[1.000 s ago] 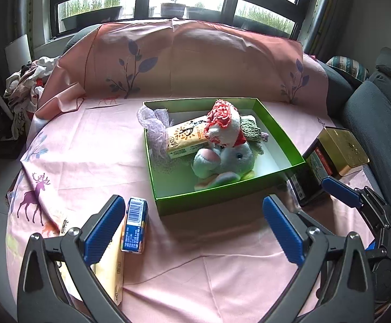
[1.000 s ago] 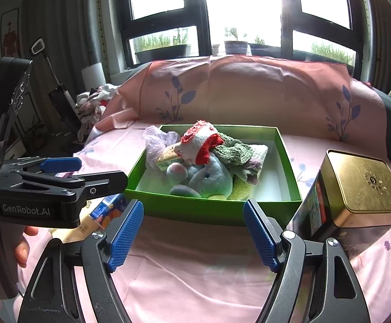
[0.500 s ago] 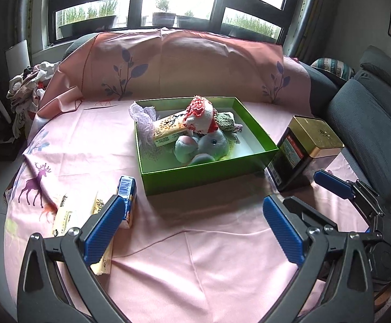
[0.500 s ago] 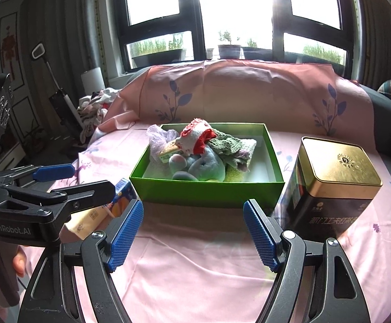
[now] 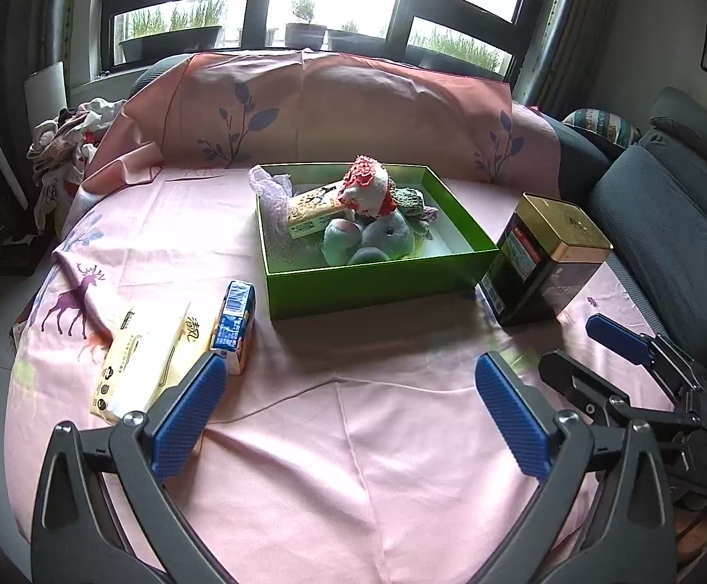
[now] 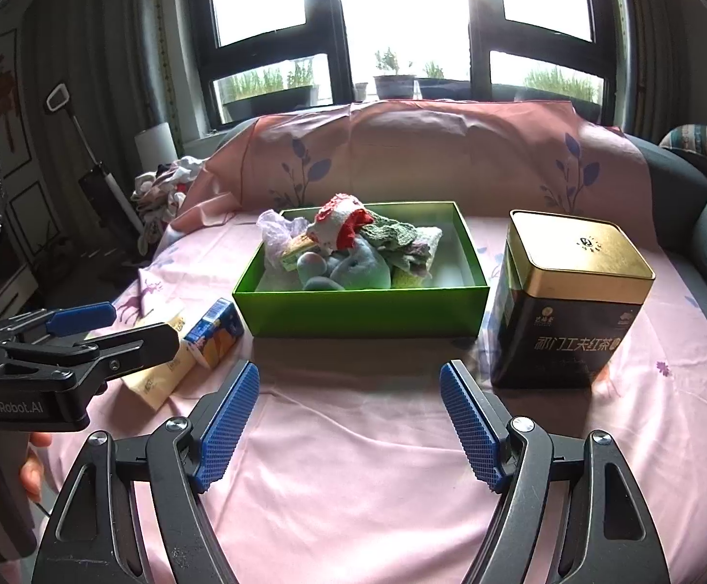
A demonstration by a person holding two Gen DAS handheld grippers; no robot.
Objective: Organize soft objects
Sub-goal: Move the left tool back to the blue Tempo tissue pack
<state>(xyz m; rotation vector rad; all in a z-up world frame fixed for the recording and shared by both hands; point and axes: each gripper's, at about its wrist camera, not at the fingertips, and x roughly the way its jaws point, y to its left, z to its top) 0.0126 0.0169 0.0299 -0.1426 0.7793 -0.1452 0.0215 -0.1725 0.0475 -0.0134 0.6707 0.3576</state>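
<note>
A green box (image 5: 377,287) (image 6: 360,314) sits mid-table on a pink cloth. Inside lie a grey-blue plush toy (image 5: 377,241) (image 6: 353,270), a red-and-white knitted piece (image 5: 368,187) (image 6: 338,224), a green knitted cloth (image 5: 409,197) (image 6: 392,236), a yellow tissue pack (image 5: 312,211) and a lilac lacy scrap (image 5: 270,185) (image 6: 275,228). My left gripper (image 5: 348,409) hangs open and empty over the cloth, well short of the box. My right gripper (image 6: 351,418) is open and empty too, in front of the box.
A dark tin with a gold lid (image 5: 545,263) (image 6: 572,301) stands right of the box. A yellow tissue pack (image 5: 144,360) and a blue carton (image 5: 234,323) (image 6: 214,333) lie at the left. Grey sofa cushions (image 5: 669,243) border the right; clothes (image 5: 66,138) pile far left.
Both grippers have drawn back from the box, so it looks smaller and farther. The tin and the tissue pack have come fully into the left wrist view. Jaws stay open.
</note>
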